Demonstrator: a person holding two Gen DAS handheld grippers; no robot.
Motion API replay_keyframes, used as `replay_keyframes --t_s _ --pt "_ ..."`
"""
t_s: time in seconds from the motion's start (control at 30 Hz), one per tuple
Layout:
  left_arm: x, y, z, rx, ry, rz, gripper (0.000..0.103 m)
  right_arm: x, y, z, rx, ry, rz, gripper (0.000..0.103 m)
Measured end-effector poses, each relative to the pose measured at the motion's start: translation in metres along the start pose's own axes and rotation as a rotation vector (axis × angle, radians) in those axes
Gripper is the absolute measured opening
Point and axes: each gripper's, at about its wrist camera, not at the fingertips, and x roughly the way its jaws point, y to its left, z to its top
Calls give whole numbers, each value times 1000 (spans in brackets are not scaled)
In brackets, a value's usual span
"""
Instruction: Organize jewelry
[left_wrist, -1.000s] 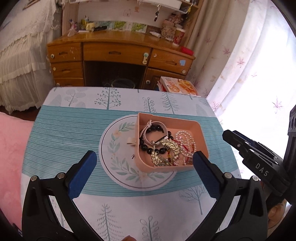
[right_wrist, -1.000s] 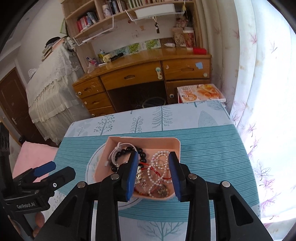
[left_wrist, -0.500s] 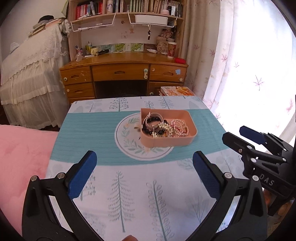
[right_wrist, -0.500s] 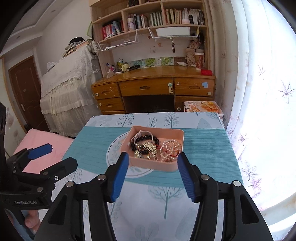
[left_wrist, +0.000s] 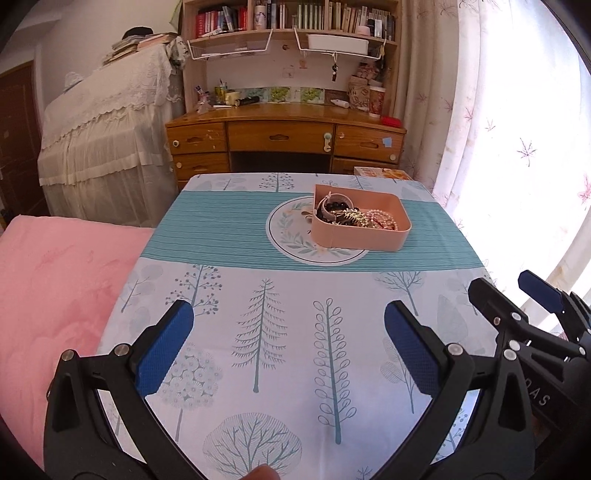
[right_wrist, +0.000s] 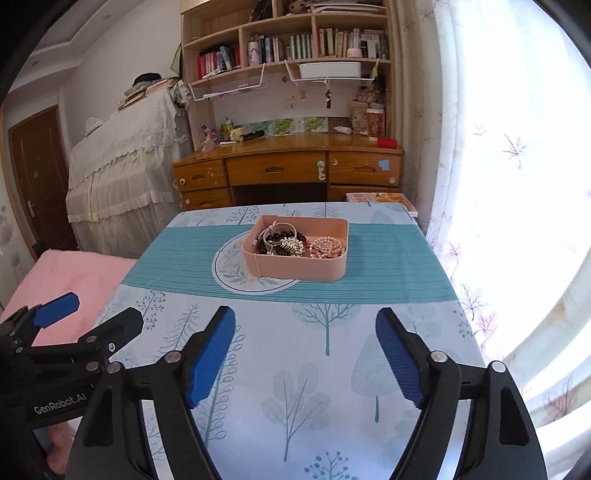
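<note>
The left gripper hangs above the near part of the tablecloth with its 2 blue pads spread wide and nothing between them, and the right gripper hangs just beside it, also spread and holding nothing. Well beyond both, on the teal striped band of the cloth, a pink tray sits partly over a round leaf-print mat and holds dark beads, a gold piece and a pearl strand. Past the table stand a wooden desk under bookshelves, a lace-draped bed to the left, a pink blanket and a bright curtain to the right.
</note>
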Motion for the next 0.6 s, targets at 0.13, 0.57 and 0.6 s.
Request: replay_keyframes --t_s 0.13,0.57,0.6 --pt "-7 1 -5 5 -11 16 103 -10 0 -14 3 -13 -11 81" --pt "-8 -2 -2 9 -7 23 103 -31 -2 -27 19 -26 -16 82" --pt "-7 -2 -2 11 -6 24 103 -33 -1 -30 21 -27 -15 82"
